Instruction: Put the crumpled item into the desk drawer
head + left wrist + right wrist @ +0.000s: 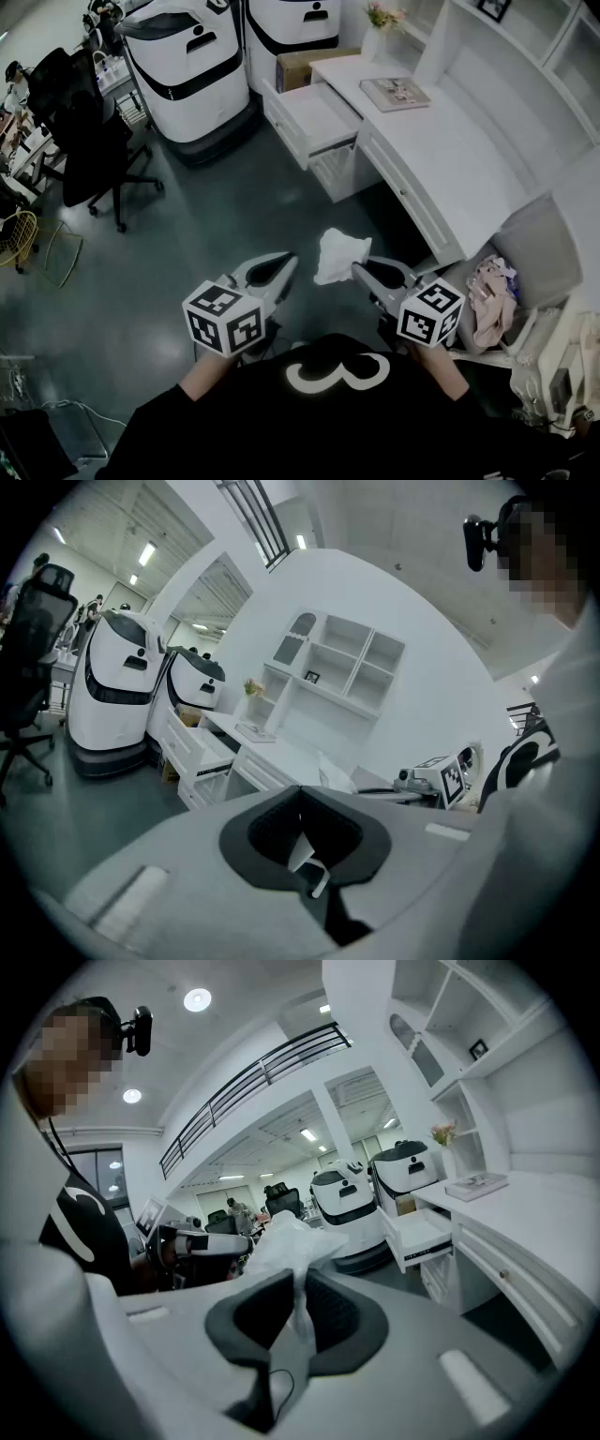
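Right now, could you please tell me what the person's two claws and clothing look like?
Both are alike: the left claw and right claw have smooth grey tapered shells with dark pads inside, and each carries a white cube printed with black square markers. The person wears a black top with a white figure on the front.

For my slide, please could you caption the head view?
Right gripper holds crumpled white tissue; white desk drawer stands open.
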Action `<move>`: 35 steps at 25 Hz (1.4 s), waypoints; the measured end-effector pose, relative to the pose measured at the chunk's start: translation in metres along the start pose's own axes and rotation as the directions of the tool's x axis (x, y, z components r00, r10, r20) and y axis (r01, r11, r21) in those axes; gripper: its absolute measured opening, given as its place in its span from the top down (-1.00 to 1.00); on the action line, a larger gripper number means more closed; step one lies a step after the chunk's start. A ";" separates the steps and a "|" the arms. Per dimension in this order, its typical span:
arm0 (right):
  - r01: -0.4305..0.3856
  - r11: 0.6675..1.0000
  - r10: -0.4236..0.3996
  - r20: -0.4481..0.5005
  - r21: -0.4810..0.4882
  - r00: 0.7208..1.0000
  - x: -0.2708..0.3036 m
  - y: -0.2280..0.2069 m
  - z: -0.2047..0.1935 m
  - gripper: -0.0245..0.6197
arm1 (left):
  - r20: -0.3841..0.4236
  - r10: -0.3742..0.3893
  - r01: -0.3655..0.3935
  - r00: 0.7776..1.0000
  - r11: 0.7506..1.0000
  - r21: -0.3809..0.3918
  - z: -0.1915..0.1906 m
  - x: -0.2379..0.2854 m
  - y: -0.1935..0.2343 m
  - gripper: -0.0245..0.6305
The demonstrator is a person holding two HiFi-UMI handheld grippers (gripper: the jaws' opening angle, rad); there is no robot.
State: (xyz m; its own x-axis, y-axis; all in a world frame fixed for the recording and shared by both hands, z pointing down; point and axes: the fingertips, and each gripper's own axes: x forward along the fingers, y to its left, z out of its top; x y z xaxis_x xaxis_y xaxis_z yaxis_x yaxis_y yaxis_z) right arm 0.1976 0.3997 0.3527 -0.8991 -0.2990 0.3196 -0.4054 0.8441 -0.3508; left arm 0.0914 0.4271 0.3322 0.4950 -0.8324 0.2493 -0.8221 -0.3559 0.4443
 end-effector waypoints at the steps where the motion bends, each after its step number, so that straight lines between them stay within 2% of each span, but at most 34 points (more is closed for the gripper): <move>1: 0.000 1.000 0.000 0.004 -0.002 1.000 -0.001 0.000 0.000 0.79 | 0.001 0.003 -0.003 1.000 1.000 0.001 0.000 -0.001 0.000 0.90; 9: 0.005 1.000 -0.004 0.029 -0.011 1.000 -0.008 -0.007 0.004 0.79 | 0.001 0.006 -0.006 1.000 1.000 0.030 0.006 0.003 -0.004 0.90; 18: 0.017 1.000 -0.017 0.062 0.001 0.998 0.000 -0.037 0.022 0.79 | -0.019 0.018 -0.017 1.000 0.998 0.061 0.020 0.030 0.003 0.90; 25: 0.012 0.999 -0.014 0.062 0.036 0.998 0.028 -0.078 0.037 0.79 | -0.057 0.032 -0.029 0.998 0.998 0.055 0.033 0.068 0.036 0.90; 35: -0.019 0.995 0.019 0.002 0.098 1.000 0.099 -0.175 0.068 0.79 | -0.109 0.078 -0.078 0.991 0.997 0.002 0.066 0.157 0.112 0.90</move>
State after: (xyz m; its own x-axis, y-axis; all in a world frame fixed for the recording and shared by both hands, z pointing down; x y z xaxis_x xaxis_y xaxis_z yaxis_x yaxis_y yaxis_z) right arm 0.1683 0.1920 0.3863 -0.9069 -0.2844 0.3109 -0.4028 0.8018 -0.4414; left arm 0.0586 0.2280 0.3642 0.4572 -0.8061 0.3757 -0.8589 -0.2907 0.4216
